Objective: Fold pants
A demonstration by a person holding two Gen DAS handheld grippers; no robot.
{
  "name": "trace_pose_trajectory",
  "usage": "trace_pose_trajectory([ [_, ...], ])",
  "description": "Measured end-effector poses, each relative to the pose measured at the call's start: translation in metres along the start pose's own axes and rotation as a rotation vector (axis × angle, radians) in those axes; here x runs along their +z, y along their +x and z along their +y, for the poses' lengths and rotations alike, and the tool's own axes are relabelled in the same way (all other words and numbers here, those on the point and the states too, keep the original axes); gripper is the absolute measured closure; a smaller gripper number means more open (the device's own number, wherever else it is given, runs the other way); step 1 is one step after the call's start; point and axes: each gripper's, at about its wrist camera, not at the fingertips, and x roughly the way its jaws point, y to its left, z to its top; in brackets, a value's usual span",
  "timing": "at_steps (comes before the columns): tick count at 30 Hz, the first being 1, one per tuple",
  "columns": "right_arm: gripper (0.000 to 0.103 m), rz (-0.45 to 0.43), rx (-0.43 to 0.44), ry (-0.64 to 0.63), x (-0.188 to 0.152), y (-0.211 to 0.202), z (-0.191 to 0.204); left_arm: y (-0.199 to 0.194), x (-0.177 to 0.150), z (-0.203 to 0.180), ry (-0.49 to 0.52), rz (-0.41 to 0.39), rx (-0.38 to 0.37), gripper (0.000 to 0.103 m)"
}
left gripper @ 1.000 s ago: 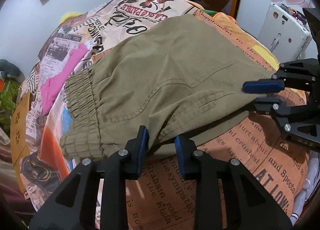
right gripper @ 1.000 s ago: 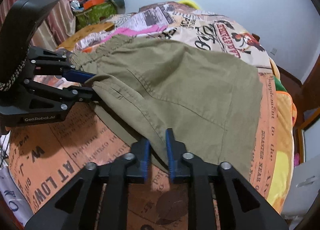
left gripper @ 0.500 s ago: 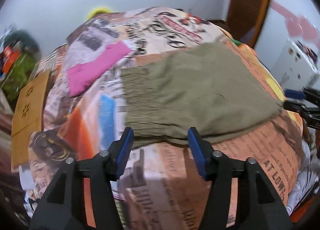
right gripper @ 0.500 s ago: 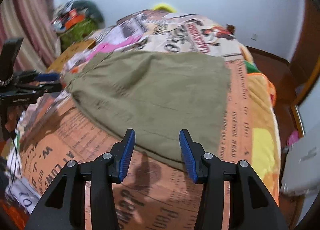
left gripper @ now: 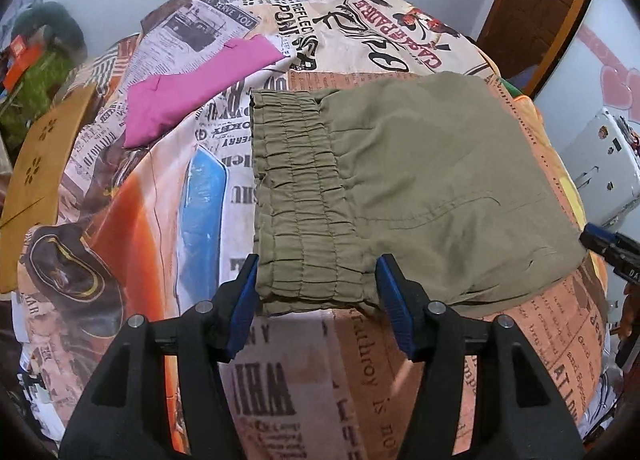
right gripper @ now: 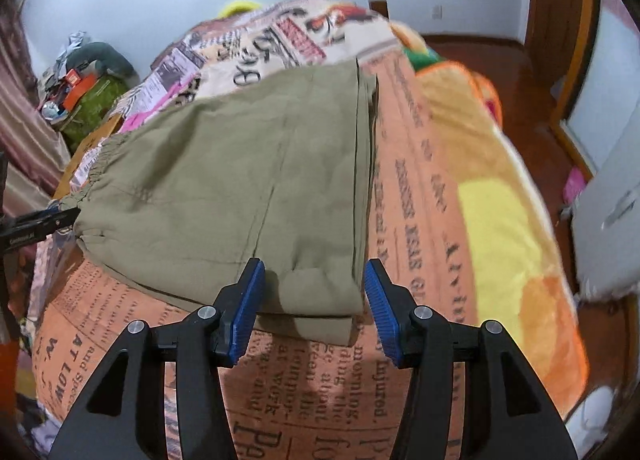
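Olive-green pants (left gripper: 420, 180) lie folded flat on a bed covered by a newspaper-print bedspread (left gripper: 304, 372), with a hand-held gripper at each end.

Left wrist view: the left gripper (left gripper: 316, 300) stands released, its blue pads either side of the elastic waistband (left gripper: 300, 212) without pressing it. A pink cloth (left gripper: 192, 88) lies on the bedspread beyond the waistband, apart from the pants. The right gripper's tip shows at the far right edge. Right wrist view: the right gripper (right gripper: 314, 306) has its jaws opening, blue pads flanking the near corner at the leg-hem end of the pants (right gripper: 240, 188), not gripping it. A green bag (right gripper: 94, 100) beside the bed holds a heap of clutter, too small to identify.
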Motion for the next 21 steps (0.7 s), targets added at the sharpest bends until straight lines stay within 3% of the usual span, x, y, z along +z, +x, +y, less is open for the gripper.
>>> trace_pose_trajectory([
  [3, 0.055, 0.052, 0.007, 0.004, -0.007, 0.014, -0.002, -0.004, -0.001, 0.001, -0.004, -0.016, 0.004, 0.05],
  [12, 0.058, 0.05, 0.005, -0.024, -0.016, 0.015, -0.006, -0.024, 0.001, -0.011, 0.065, -0.055, 0.071, 0.052],
  [21, 0.058, 0.048, -0.01, -0.045, -0.018, 0.016, -0.007, -0.002, -0.018, 0.003, 0.001, -0.007, 0.032, 0.049],
])
